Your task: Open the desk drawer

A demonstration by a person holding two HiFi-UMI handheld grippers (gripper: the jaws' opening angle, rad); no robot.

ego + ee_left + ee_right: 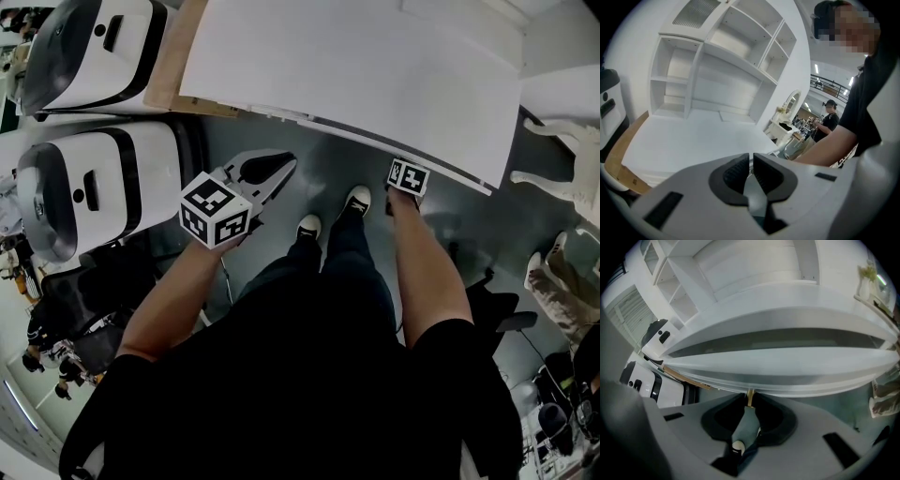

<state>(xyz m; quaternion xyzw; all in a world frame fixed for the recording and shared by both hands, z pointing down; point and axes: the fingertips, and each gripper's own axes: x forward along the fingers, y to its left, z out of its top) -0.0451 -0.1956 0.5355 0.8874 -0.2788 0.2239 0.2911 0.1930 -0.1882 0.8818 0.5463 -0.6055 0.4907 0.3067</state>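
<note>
1. Left gripper point(751, 159): held nearest the body, on the person's left and short of the desk edge. Its jaws are drawn together with nothing between them. It plays no part in the work.
2. Right gripper point(750, 400): pointing steeply down at the front of the desk, with its jaws closed on the drawer pull point(749, 396), a slim brass-coloured stem. Only the jaw tips appear to bear on it.
3. Risk, grip: the hold is narrow and the pull is small. In my judgement, a tug that is not in line with the drawer's travel could slide the jaws off the stem. The drawer would then stay where it is.
4. Risk, clearance: the person's shoes point(357, 199) stand just under the desk edge, close to the drawer's likely path. The drawer may meet the legs before it is fully out unless the person steps back.
5. Drawer front point(787, 369): a long pale band directly beyond the right gripper's jaws, running out to either side of the pull. A dark strip separates it from the desktop above. I cannot tell whether that strip is shadow or a gap. The drawer appears closed or very nearly so.
6. Desk point(375, 75): white top, bare where visible.
7. Shelving unit point(717, 56): stands at the back of the desk, well apart from both grippers.
</note>
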